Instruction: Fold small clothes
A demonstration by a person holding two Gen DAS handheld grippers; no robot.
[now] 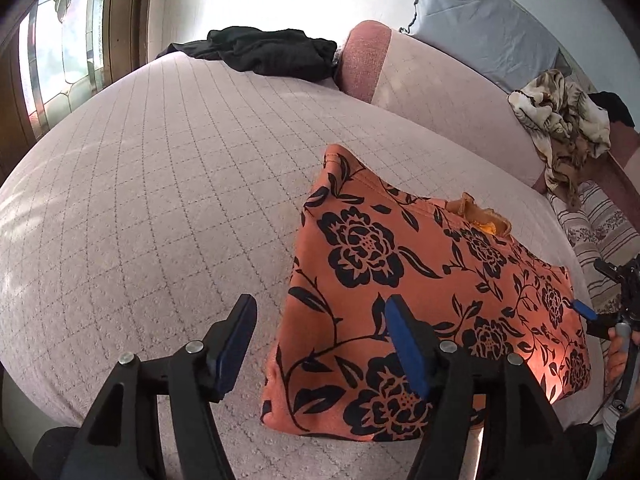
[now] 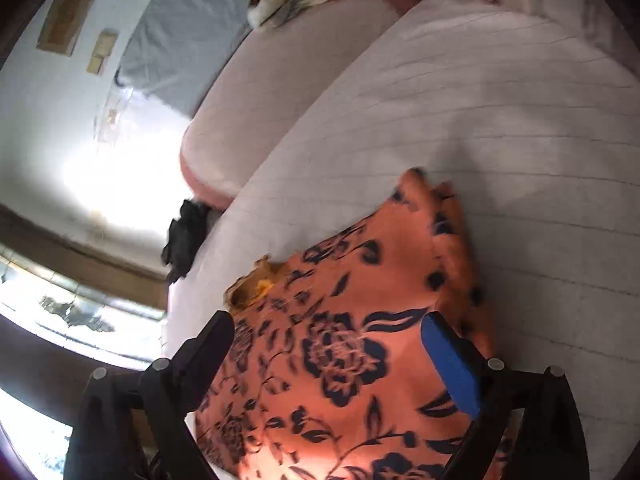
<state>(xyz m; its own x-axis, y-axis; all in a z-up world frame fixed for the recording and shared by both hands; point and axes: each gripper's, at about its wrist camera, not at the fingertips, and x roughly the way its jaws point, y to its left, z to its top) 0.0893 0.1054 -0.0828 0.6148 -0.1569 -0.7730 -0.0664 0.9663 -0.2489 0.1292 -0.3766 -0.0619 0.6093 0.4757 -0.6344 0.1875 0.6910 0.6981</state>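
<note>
An orange garment with a black flower print (image 1: 420,292) lies folded flat on the pale quilted bed cover (image 1: 160,184). A yellow inner label shows at its far edge. My left gripper (image 1: 320,316) is open and empty, its jaws straddling the garment's left edge just above the cloth. In the right wrist view the same garment (image 2: 352,344) fills the lower middle. My right gripper (image 2: 328,340) is open and empty, hovering over the garment's right side; it also shows in the left wrist view (image 1: 588,312) at the cloth's right edge.
A black garment (image 1: 264,52) lies at the far end of the bed. A pink bolster (image 1: 420,88) and a grey pillow (image 1: 480,20) line the right side. A crumpled beige patterned cloth (image 1: 564,124) lies on the bolster. A window (image 1: 60,40) stands at left.
</note>
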